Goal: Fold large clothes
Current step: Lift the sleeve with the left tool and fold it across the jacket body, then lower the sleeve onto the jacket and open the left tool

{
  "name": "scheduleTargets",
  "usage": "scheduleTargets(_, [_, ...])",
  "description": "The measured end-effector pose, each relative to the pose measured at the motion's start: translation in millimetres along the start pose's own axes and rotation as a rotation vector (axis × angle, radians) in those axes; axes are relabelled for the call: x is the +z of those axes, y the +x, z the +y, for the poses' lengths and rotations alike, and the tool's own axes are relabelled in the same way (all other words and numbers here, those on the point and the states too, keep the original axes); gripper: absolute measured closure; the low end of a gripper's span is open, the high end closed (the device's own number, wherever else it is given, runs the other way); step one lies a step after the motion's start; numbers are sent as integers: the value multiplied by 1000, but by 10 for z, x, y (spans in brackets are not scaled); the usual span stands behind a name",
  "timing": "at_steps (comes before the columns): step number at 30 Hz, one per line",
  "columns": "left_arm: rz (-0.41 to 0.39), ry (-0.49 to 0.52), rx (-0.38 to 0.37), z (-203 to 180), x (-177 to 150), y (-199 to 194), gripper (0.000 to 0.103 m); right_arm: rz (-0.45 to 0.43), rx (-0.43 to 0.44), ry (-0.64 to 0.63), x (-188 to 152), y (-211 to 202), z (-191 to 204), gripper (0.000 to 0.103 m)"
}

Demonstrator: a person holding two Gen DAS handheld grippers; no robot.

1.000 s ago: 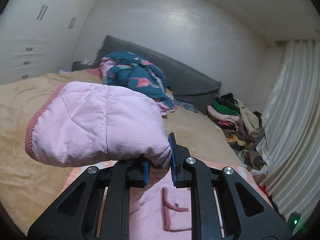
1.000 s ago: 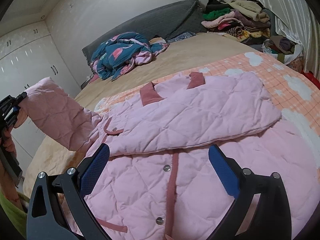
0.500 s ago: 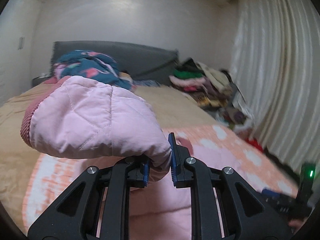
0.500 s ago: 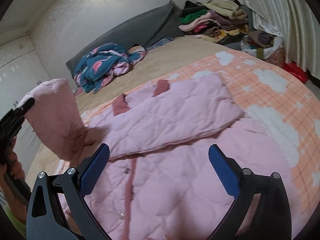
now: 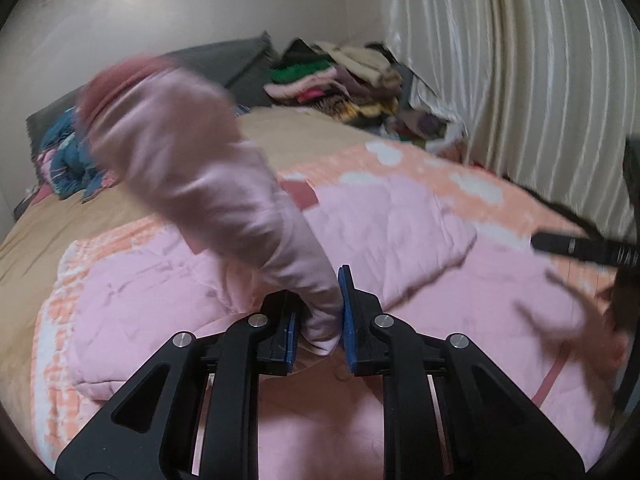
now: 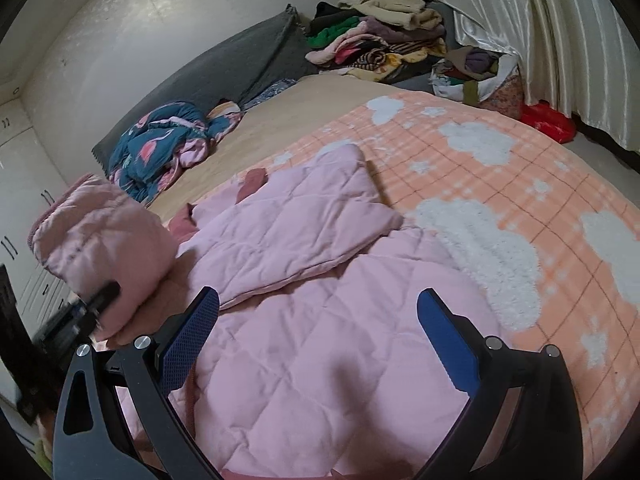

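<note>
A pink quilted jacket (image 6: 304,352) lies spread on an orange blanket with white clouds (image 6: 520,184). Its far sleeve (image 6: 304,224) is folded across the body. My left gripper (image 5: 320,320) is shut on the other sleeve (image 5: 192,152), which hangs lifted over the jacket body (image 5: 400,232), its darker pink cuff up and away from me. In the right wrist view that raised sleeve (image 6: 104,240) shows at the left, with the left gripper's black frame (image 6: 72,320) below it. My right gripper (image 6: 320,328) hovers open just above the jacket, nothing between its fingers.
A teal flamingo-print garment (image 6: 160,148) lies bunched near the grey headboard cushion (image 6: 208,76). A heap of mixed clothes (image 6: 380,32) sits at the far corner by the white curtains (image 6: 560,40). A red bag (image 6: 548,120) lies on the floor. White wardrobe doors (image 6: 16,208) stand at the left.
My left gripper swung right and down, carrying the lifted sleeve over the jacket body while rolling. The right gripper shifted across the jacket, still open.
</note>
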State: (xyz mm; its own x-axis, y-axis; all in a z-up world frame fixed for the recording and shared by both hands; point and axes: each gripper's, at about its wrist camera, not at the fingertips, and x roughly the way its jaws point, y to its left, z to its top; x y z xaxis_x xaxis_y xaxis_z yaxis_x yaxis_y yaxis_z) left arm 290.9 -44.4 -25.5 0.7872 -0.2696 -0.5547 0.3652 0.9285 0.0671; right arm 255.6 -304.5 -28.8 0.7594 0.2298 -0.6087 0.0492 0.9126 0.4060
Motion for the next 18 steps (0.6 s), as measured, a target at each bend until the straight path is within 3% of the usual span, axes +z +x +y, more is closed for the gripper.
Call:
scheduleTargets(8, [75,36,-13,-167,-174,241,91,-19,-23,50,36,-71,-185,4])
scheduleTargets(15, [131,164,49,-358,-347,297,88,-29,-26,73,64,-130,-231,4])
scheduleTargets(18, [147,187,60,-387,-367,274,75,-30,-21,73,70,-137,-231,4])
